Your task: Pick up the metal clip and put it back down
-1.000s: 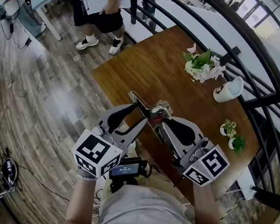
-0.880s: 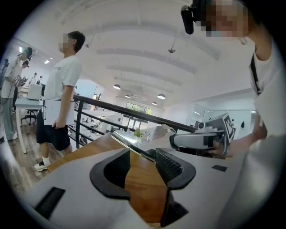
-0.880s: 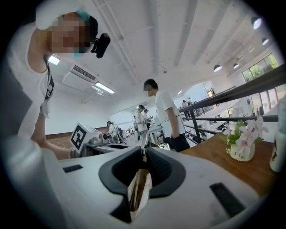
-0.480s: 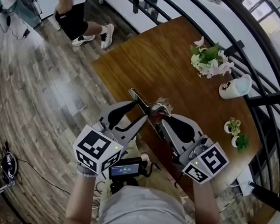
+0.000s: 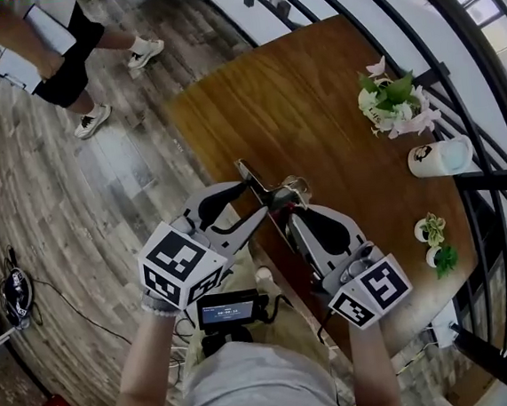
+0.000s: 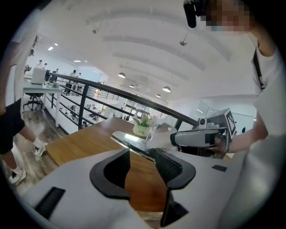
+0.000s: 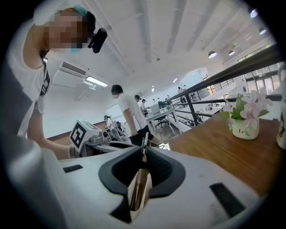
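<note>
The metal clip (image 5: 268, 187), a flat shiny strip with a wire handle, hangs in the air over the near edge of the wooden table (image 5: 314, 94). My right gripper (image 5: 288, 210) is shut on it, and the right gripper view shows its thin edge (image 7: 144, 142) pinched between the pads. My left gripper (image 5: 252, 205) faces it from the left with its jaws apart. In the left gripper view the strip (image 6: 134, 141) lies across my left gripper's tips (image 6: 143, 154), close to the right pad (image 6: 169, 164); nothing is clamped there.
On the table's far side stand a white flower pot (image 5: 396, 104), a white mug (image 5: 436, 158) and two small potted plants (image 5: 430, 230). A black railing (image 5: 483, 86) runs behind the table. A person (image 5: 61, 55) walks on the plank floor at the upper left.
Both grippers have sunk a little together, the clip still in the right one. The person in the background has walked to the left.
</note>
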`<action>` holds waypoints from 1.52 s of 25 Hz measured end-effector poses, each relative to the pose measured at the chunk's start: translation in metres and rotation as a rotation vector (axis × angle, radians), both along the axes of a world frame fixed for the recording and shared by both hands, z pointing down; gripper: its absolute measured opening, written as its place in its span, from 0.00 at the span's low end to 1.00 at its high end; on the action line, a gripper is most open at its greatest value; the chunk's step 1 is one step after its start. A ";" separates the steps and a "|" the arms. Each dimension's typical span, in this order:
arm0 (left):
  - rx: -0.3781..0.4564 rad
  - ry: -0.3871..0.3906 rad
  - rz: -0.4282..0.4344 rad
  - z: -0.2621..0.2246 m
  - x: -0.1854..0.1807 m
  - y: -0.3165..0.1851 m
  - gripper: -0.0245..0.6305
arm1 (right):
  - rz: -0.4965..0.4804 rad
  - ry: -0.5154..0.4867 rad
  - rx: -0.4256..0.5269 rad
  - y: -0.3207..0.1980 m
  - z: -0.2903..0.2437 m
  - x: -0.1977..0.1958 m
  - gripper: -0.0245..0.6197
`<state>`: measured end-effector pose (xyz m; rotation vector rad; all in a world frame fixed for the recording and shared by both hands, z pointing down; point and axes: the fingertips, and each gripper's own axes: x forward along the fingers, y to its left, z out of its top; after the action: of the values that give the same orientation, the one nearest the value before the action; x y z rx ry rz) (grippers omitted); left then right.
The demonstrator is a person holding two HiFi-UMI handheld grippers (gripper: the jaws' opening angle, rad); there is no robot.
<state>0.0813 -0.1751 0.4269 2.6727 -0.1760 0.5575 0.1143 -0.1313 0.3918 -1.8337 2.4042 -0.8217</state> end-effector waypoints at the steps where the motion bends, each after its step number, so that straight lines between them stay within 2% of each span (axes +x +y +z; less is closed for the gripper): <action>1: -0.001 -0.009 0.004 0.004 0.000 0.000 0.32 | 0.001 -0.006 -0.009 0.000 0.004 0.000 0.11; 27: -0.128 -0.142 -0.006 0.102 -0.017 -0.003 0.32 | -0.042 -0.059 -0.179 -0.013 0.094 -0.015 0.11; 32: -0.140 -0.155 -0.004 0.114 -0.018 -0.004 0.32 | -0.041 -0.070 -0.205 -0.012 0.109 -0.015 0.11; 38: -0.166 -0.131 -0.044 0.118 -0.019 -0.010 0.32 | -0.038 -0.062 -0.254 -0.009 0.133 -0.012 0.11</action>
<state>0.0620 -0.1852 0.5452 2.4678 -0.2149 0.7023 0.1024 -0.1405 0.5248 -1.8122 2.3989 -1.2193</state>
